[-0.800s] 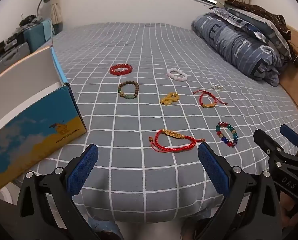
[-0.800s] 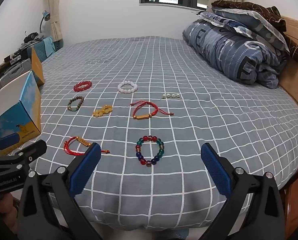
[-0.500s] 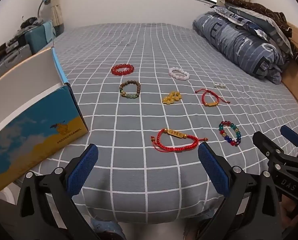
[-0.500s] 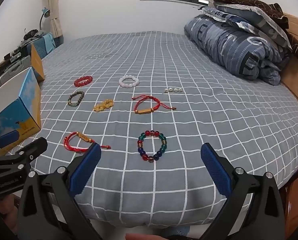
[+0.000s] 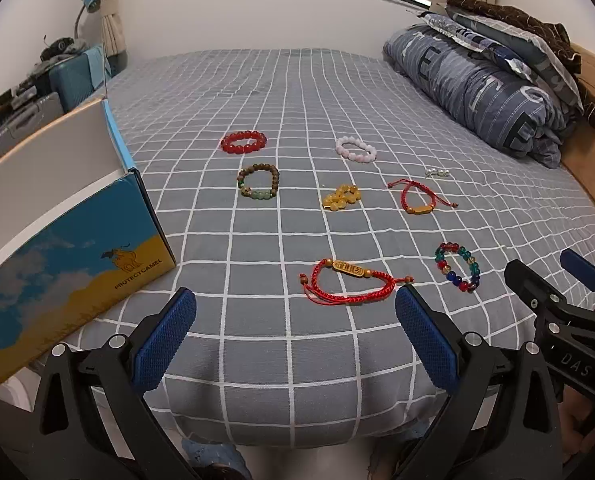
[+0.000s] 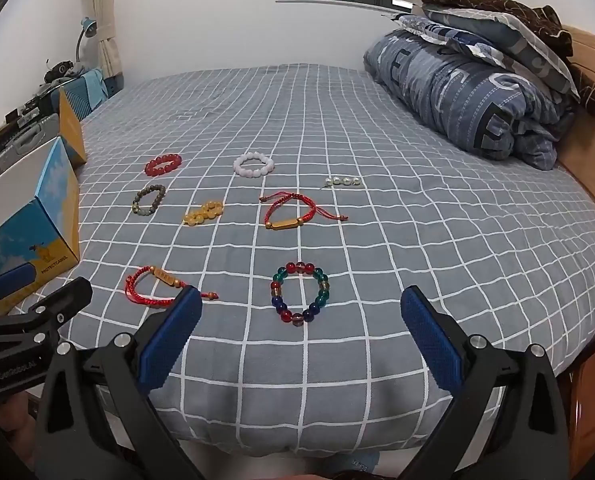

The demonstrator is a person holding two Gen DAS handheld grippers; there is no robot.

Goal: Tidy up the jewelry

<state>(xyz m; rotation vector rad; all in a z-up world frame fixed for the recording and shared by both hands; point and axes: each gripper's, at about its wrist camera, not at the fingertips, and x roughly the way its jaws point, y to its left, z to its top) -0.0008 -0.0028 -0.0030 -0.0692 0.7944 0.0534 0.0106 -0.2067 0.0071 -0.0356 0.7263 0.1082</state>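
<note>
Left wrist view
- Left tongs: spread wide, empty, above the near edge of the bed.
- Cord bracelet: just ahead, a little right of the midline; long axis crosswise; its right end is near the right pad.
- Box: left of the tongs, open.
- Right tongs: at far right, only partly seen.

Right wrist view
- Right tongs: spread wide, empty.
- Bead bracelet: dead ahead on the midline, a round loop with no long axis.
- Cord bracelet: ahead-left, by the left pad.

Judgement
- Nearer hand: each has its own bracelet in front; the left is closer to the box.
</note>
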